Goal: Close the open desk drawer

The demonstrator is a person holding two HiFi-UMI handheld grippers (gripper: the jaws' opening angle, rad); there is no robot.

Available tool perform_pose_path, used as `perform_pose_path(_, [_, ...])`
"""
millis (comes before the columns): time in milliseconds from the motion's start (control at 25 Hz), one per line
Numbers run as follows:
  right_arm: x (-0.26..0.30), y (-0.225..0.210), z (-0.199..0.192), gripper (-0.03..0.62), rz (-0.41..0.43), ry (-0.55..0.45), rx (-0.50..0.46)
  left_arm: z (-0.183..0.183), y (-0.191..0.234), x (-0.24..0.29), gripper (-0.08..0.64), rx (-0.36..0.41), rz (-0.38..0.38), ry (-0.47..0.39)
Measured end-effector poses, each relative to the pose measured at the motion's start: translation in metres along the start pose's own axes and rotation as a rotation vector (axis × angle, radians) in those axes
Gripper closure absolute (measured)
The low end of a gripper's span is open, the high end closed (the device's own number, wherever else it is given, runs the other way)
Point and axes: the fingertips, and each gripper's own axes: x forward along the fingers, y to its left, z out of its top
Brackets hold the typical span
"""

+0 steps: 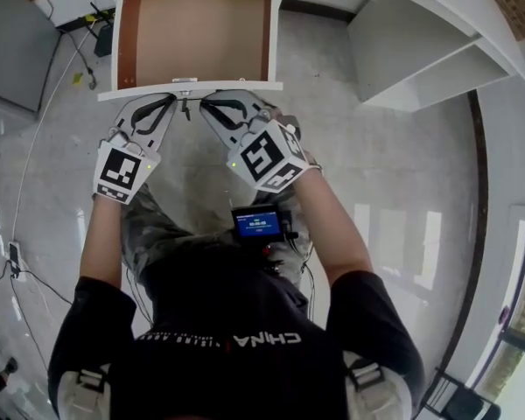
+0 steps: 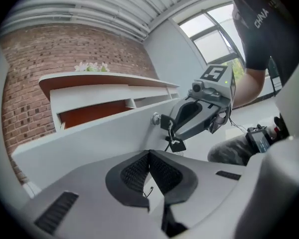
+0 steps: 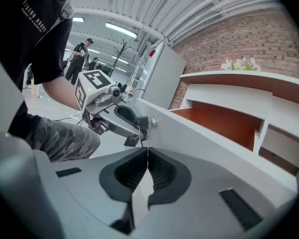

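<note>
Overhead, two low close-ups (drawer (image 1: 197, 24) shared)

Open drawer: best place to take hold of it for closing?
Its flat white front panel, from the person's side, either side of the central keyed lock. No handle shows, so a push with shut jaws likely beats pinching.

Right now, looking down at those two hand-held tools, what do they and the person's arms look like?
Both the left gripper and right gripper are pale grey tapering shells with dark cut-outs, each carrying a white cube with black square markers. Their pads are black and ribbed. The person wears a black short-sleeved T-shirt.
</note>
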Motion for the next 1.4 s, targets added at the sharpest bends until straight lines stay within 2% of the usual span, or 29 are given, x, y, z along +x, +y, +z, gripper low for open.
perform_pose_path(120, [0.0,-0.002,-0.006,0.577,-0.027,0.006,-0.004,-0.007,0.001,0.0,0.548,-0.003,0.015,0.019])
perform_pose_path(320, [0.0,-0.001,-0.005,0.577,-0.04,0.036,-0.009,-0.005,0.0,-0.003,0.548,0.017,-0.004,0.049])
perform_pose_path(680, [-0.001,-0.006,0.008,0.577,-0.035,0.016,-0.012,0.008,0.002,-0.003,0.548,0.01,-0.009,0.018])
perform_pose_path(920, [-0.005,-0.03,0.04,0.577,-0.045,-0.069,0.07,0.035,0.023,-0.004,0.548,-0.017,-0.004,-0.038])
perform_pose_path(1200, [-0.008,-0.056,0.058,0.577,-0.083,-0.104,0.075,0.065,0.046,-0.002,0.548,-0.047,0.009,-0.11])
perform_pose_path(1400, [-0.008,-0.065,0.06,0.577,-0.094,-0.097,0.062,0.07,0.049,0.002,0.548,0.005,0.015,-0.094])
